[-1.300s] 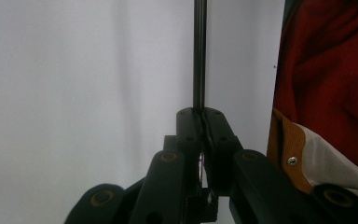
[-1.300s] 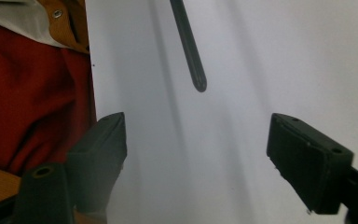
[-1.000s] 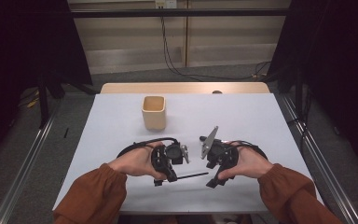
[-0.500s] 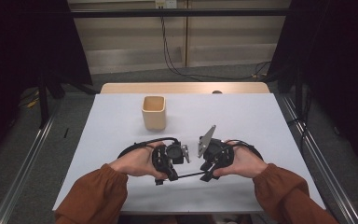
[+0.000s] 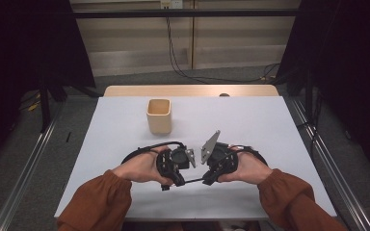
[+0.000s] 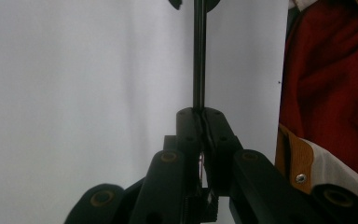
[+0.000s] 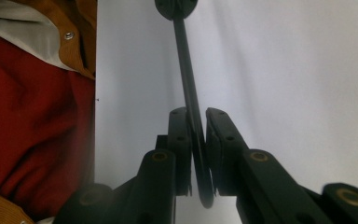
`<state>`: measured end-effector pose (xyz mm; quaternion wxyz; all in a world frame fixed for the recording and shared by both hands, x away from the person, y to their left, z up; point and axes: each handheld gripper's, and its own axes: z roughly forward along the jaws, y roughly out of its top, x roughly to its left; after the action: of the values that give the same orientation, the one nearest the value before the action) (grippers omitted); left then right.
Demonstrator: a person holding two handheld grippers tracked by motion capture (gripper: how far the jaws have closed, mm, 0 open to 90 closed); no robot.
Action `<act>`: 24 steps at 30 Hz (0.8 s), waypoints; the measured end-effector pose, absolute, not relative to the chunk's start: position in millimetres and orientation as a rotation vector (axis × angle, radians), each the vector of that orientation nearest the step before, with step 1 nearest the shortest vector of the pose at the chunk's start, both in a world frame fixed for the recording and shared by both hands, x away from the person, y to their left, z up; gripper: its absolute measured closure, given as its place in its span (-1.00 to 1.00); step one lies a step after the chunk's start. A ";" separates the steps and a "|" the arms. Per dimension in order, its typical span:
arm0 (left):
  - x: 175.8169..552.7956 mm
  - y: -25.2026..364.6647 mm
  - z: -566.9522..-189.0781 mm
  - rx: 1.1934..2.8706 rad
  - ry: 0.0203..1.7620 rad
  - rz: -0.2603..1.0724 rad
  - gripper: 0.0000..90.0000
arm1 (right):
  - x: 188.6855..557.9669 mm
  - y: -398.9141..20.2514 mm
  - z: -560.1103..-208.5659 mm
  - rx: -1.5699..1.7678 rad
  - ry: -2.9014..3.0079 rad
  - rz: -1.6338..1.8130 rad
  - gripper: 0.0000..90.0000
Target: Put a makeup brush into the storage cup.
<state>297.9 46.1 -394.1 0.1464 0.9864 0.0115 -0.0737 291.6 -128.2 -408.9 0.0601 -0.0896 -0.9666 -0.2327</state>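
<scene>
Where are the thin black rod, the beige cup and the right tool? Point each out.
thin black rod (image 5: 193,181), high view, middle of its span between the tools.
beige cup (image 5: 159,122), high view, front wall.
right tool (image 7: 196,126), right gripper view, between its fingertips, shut on the rod.

The tabletop (image 5: 270,125) lies bare along its left and right edges and its far right corner. One obstacle stands near the far edge, left of centre: a beige cup (image 5: 159,116), well apart from both grippers near the front edge.
</scene>
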 end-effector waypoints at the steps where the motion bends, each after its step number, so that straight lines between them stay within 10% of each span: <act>1: 297.9 46.1 -394.4 2.841 0.031 -0.211 0.91 | 291.5 -128.1 -408.9 -0.268 -2.926 -0.710 0.83; 24: 303.7 55.0 -398.5 2.729 0.051 -0.171 0.51 | 295.6 -137.0 -411.6 -0.278 -2.853 -0.729 0.91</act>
<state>303.7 55.0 -398.5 0.2022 0.9773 0.0183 -0.0612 295.6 -137.0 -411.6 0.0918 -0.0936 -0.9605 -0.2453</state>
